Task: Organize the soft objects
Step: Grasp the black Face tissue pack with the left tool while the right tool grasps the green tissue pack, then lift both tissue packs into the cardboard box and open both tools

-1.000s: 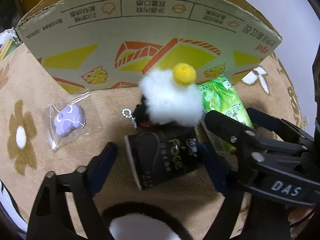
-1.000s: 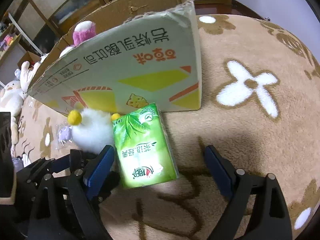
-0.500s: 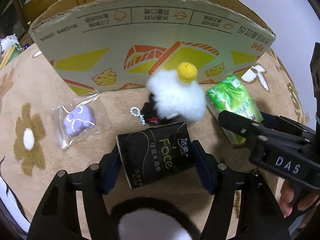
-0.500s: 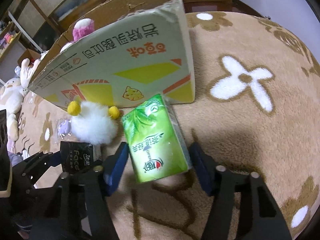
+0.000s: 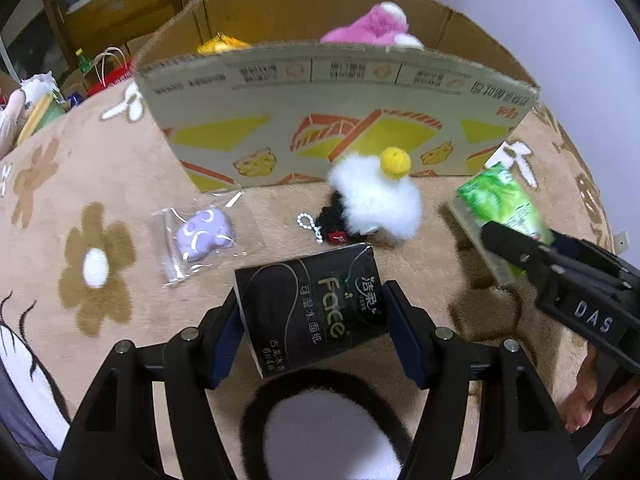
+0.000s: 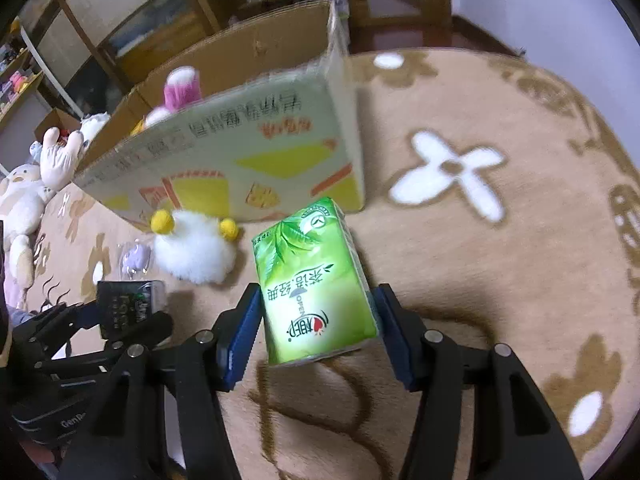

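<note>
In the left wrist view, our left gripper (image 5: 314, 320) pinches the black tissue pack (image 5: 310, 304) by its two sides, blue pads pressed against it, and the pack appears raised off the flower-patterned rug (image 5: 100, 184). Ahead stands the open cardboard box (image 5: 320, 120) with a pink plush (image 5: 370, 30) inside. On the rug before the box lie a white fluffy keychain toy (image 5: 380, 200) and a purple charm in a clear bag (image 5: 200, 234). To the right, the right gripper (image 5: 516, 250) carries the green tissue pack (image 5: 500, 200).

In the right wrist view, the right gripper (image 6: 316, 328) squeezes the green tissue pack (image 6: 314, 284) between both pads, lifted near the box's corner (image 6: 344, 128). The left gripper (image 6: 120, 320) with its black pack (image 6: 128, 306) shows at lower left.

We judge both packs are grasped and in transit. Next we need to raise them over the box's near wall and release them inside, clearing the rim and the pink plush.
</note>
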`<action>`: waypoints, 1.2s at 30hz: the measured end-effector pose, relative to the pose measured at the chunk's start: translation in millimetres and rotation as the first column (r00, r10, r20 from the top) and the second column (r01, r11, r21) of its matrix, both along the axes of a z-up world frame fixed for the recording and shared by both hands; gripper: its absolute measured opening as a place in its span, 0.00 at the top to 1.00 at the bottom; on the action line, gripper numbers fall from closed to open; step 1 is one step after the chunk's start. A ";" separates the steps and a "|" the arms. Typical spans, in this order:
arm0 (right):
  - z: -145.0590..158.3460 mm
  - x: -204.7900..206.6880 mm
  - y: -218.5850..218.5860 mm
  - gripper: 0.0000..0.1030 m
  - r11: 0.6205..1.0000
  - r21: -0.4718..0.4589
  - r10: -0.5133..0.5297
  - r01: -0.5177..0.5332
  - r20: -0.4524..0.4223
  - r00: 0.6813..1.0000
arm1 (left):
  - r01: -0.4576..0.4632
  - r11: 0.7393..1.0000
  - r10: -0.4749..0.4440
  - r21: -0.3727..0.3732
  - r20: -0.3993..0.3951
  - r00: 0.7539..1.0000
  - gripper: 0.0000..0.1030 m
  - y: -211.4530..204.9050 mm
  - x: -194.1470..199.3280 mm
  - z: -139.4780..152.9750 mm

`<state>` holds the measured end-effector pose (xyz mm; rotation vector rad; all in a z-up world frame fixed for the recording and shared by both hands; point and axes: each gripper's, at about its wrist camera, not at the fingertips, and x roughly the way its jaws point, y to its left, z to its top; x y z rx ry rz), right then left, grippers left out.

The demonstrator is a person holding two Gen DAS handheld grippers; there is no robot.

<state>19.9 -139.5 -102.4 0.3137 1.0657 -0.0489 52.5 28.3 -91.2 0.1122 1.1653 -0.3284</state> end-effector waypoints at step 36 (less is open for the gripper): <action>162.7 -30.0 23.1 0.43 0.986 -0.167 0.076 0.025 0.570 0.818 | -0.007 1.000 -0.011 0.023 0.679 0.734 0.37 8.8 -30.8 170.3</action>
